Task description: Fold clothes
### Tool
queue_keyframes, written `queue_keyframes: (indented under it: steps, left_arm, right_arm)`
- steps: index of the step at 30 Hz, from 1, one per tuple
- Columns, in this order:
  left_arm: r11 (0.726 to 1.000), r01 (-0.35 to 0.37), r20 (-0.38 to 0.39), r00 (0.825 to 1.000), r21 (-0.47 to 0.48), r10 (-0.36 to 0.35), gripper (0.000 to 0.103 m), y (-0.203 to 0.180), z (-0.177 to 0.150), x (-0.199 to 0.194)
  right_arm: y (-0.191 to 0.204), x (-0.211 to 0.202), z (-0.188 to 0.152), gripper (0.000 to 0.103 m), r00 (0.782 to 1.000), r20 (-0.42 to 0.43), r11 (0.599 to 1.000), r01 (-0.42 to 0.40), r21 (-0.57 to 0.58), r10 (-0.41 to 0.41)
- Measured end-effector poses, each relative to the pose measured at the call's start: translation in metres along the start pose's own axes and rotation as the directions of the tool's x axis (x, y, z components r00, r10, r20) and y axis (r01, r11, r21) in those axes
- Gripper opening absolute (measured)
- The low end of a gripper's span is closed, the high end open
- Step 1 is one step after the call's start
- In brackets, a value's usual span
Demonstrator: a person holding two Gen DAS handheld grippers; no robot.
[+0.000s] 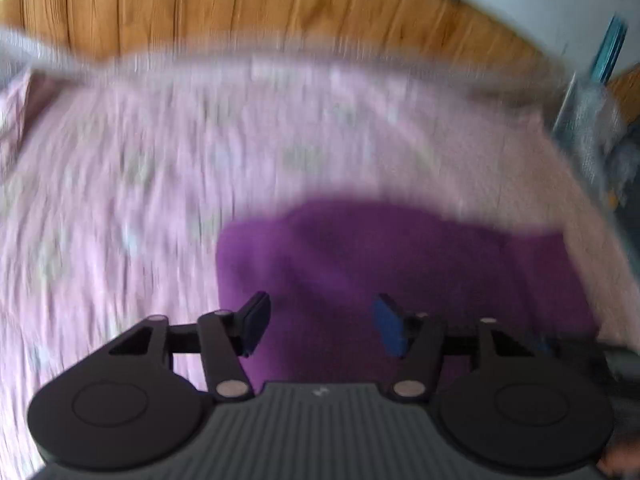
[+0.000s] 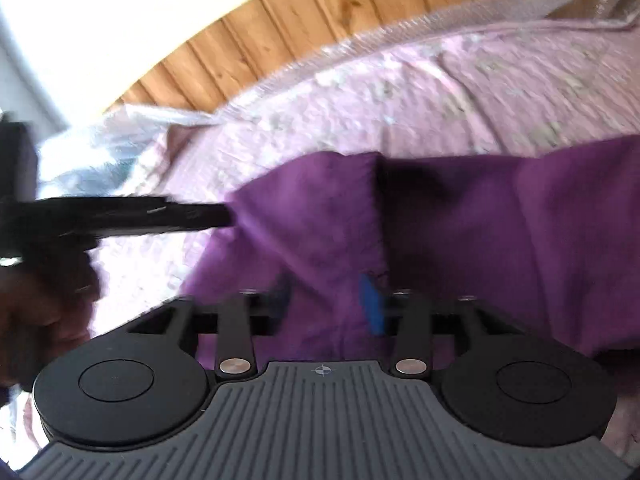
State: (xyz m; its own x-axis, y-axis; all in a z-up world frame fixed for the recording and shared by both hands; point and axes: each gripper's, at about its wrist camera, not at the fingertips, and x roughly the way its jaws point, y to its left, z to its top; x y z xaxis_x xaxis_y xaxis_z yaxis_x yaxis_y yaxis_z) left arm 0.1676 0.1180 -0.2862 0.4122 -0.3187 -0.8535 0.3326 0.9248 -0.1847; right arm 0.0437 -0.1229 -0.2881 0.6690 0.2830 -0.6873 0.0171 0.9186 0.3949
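Note:
A purple garment (image 1: pixel 380 264) lies on a pink patterned bedspread (image 1: pixel 132 168). The left wrist view is blurred. My left gripper (image 1: pixel 322 326) hangs over the garment's near left part with its jaws apart and nothing between them. In the right wrist view the garment (image 2: pixel 500 232) shows a raised fold near its middle. My right gripper (image 2: pixel 326 304) is open, and purple cloth fills the gap between its jaws; whether the fingers touch it is unclear. The left gripper also shows at the left in the right wrist view (image 2: pixel 224 216), its tip at the garment's left edge.
A wooden plank wall (image 2: pixel 280 28) stands behind the bed. Clear plastic wrap (image 2: pixel 132 128) lines the bedspread's far edge. A teal object (image 1: pixel 608 52) and grey cloth (image 1: pixel 592 128) sit at the right of the left wrist view.

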Motion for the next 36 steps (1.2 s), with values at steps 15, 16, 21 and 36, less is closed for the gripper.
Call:
queue_keyframes:
  steps: [15,16,21,36]
  left_arm:
    - [0.978,0.206,0.001,0.978,0.038,-0.207,0.08,-0.172,0.061,0.002]
    - [0.972,0.233,-0.018,0.973,0.034,-0.232,0.08,-0.189,0.065,0.008]
    - [0.949,0.311,-0.098,0.947,0.055,-0.304,0.081,-0.234,0.076,0.031]
    - [0.953,0.303,0.007,0.953,-0.009,-0.303,0.014,-0.095,0.067,-0.04]
  right_arm:
    - [-0.169,-0.076,0.009,0.049,0.905,-0.027,0.891,0.422,0.167,-0.424]
    - [-0.168,-0.079,0.011,0.032,0.921,-0.016,0.91,0.386,0.153,-0.388]
    - [-0.114,-0.113,0.012,0.01,0.937,0.146,0.944,0.328,-0.044,-0.318]
    - [-0.063,-0.163,0.008,0.049,0.947,0.318,0.998,-0.054,0.015,0.047]
